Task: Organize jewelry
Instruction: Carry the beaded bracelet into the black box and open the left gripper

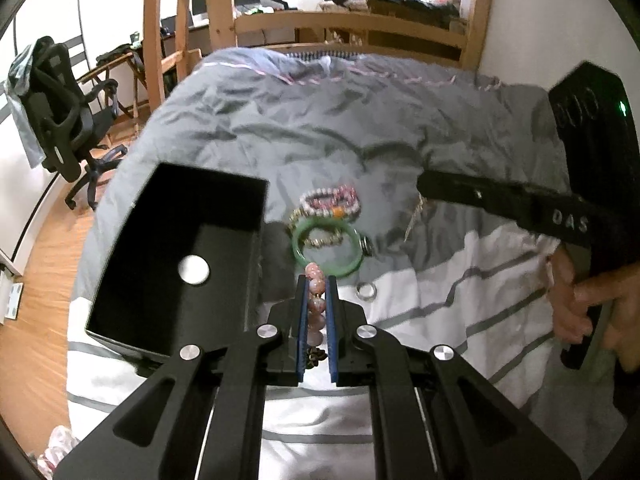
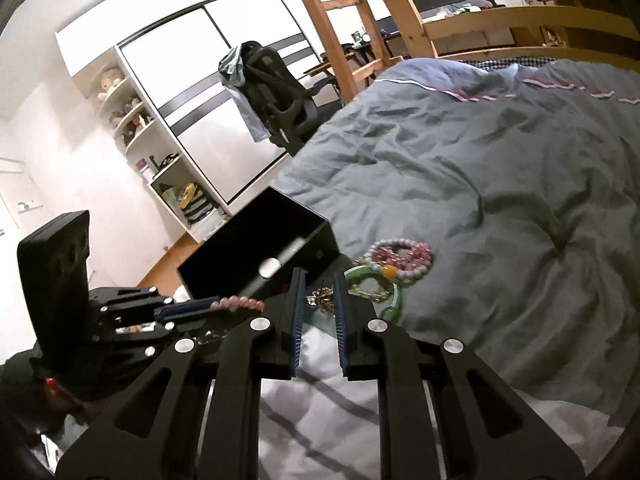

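Note:
My left gripper point(image 1: 316, 282) is shut on a string of pink beads point(image 1: 314, 300) and is held above the bed; the right wrist view shows it point(image 2: 214, 307) with the pink beads point(image 2: 240, 303) sticking out of its tips. Shut on a small gold chain piece point(image 2: 320, 297), my right gripper point(image 2: 319, 282) hovers over the jewelry pile. In the left wrist view a thin gold chain point(image 1: 415, 218) hangs from the right gripper point(image 1: 423, 185). An open black box point(image 1: 176, 264) point(image 2: 256, 248) sits to the left. A green bangle point(image 1: 328, 254) point(image 2: 394, 300) and pink-white bead bracelets point(image 1: 330, 202) point(image 2: 400, 258) lie on the duvet.
A silver ring point(image 1: 366, 291) lies on the white striped sheet point(image 1: 460, 280) near the bangle. The grey duvet point(image 2: 480, 160) covers the bed, with a wooden bed frame point(image 1: 360, 24) behind. An office chair point(image 1: 60, 120) stands left of the bed. A person's hand point(image 1: 580, 304) grips the right tool.

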The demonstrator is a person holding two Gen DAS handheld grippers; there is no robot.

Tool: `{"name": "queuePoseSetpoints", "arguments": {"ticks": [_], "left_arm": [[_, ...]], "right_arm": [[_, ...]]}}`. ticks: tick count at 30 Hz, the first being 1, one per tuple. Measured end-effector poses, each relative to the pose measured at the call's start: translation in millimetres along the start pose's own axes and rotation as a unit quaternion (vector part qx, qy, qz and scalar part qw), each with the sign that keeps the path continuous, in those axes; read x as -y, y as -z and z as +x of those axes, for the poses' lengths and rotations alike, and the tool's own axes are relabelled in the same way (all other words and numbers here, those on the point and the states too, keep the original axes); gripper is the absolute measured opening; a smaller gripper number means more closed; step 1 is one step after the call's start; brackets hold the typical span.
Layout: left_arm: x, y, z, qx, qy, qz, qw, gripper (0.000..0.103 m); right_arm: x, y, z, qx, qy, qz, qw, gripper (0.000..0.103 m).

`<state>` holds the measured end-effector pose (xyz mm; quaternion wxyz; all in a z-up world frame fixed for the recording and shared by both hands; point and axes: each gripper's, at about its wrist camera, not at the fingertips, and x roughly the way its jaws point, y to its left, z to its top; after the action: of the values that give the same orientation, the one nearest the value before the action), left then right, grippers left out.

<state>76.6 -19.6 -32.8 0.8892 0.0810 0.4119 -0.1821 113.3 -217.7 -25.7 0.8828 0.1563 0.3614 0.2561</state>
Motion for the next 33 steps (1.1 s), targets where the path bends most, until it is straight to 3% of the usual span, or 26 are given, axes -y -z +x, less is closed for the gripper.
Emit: {"name": "queuePoseSetpoints", "arguments": {"ticks": [15,22,31,33], "left_arm": [[-80.9,-11.2,-49.3,0.062,-0.027,-0.075,0.9949,0.008],[-104.2,0.8,-39.1,0.039,-0.029,-0.095,0.9943,0.008],[-108.2,6.4,-30.9,0.022,-0.028,-0.098,0.9945,0.008],[-105.8,6.3,-30.5,0.021,-0.029,-0.094,0.9949,0.008]], "right_arm": [[-76.1,-45.0,20.2,-0.015,-0.006,-0.043,0.999,0.015],[-110.6,-55.4,66.7,-0.048,-0.017,-0.052,0.997,0.015],[-107.4,-29.9,119.4,-0.122,0.036,-0.061,0.990,0.016],[-101.9,-27.5,120.1,-0.128,0.036,-0.052,0.990,0.024]]}}
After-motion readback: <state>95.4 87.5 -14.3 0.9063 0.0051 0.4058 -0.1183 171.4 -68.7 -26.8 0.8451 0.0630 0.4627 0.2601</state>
